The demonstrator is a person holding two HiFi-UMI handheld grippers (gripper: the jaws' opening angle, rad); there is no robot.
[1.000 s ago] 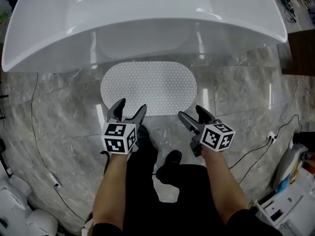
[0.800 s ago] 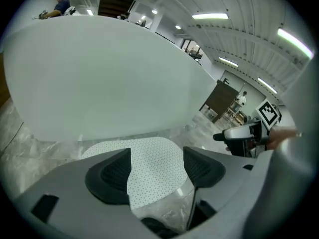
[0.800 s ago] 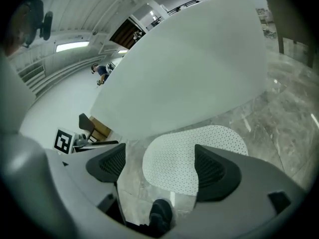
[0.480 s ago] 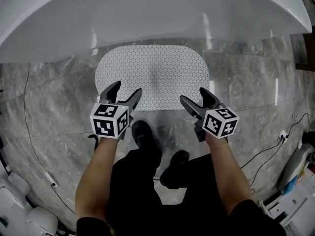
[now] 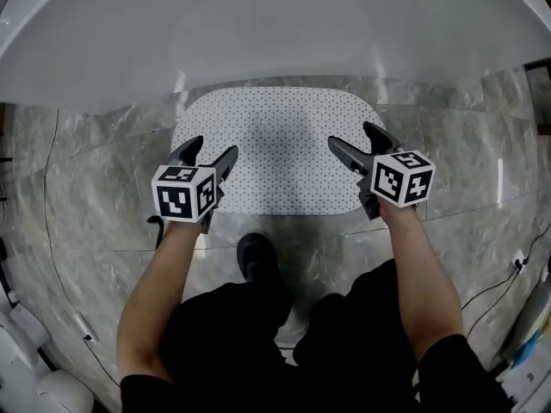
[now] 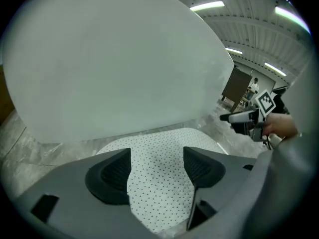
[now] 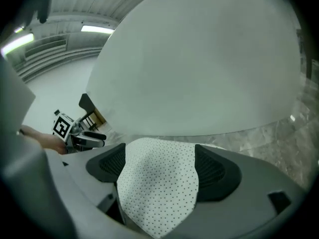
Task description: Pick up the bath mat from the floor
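Note:
A white oval bath mat (image 5: 275, 149) with small dark dots lies flat on the grey marble floor, just in front of the white bathtub (image 5: 258, 33). My left gripper (image 5: 207, 154) hovers open over the mat's left end, and its own view shows the mat (image 6: 159, 183) between its spread jaws. My right gripper (image 5: 355, 144) hovers open over the mat's right end, the dotted mat (image 7: 157, 183) visible between its jaws. Neither gripper touches the mat. Each gripper shows in the other's view: the right gripper (image 6: 234, 117) and the left gripper (image 7: 99, 138).
The tub's rounded wall (image 6: 109, 59) rises close ahead and fills both gripper views (image 7: 209, 63). A thin cable (image 5: 52, 231) runs over the floor at left, another cable (image 5: 508, 274) at right. The person's dark shoe (image 5: 256, 256) stands just behind the mat.
The person has stepped closer to the tub. Both grippers moved forward and apart, from behind the mat's near edge to over its two ends. The jaws stayed open.

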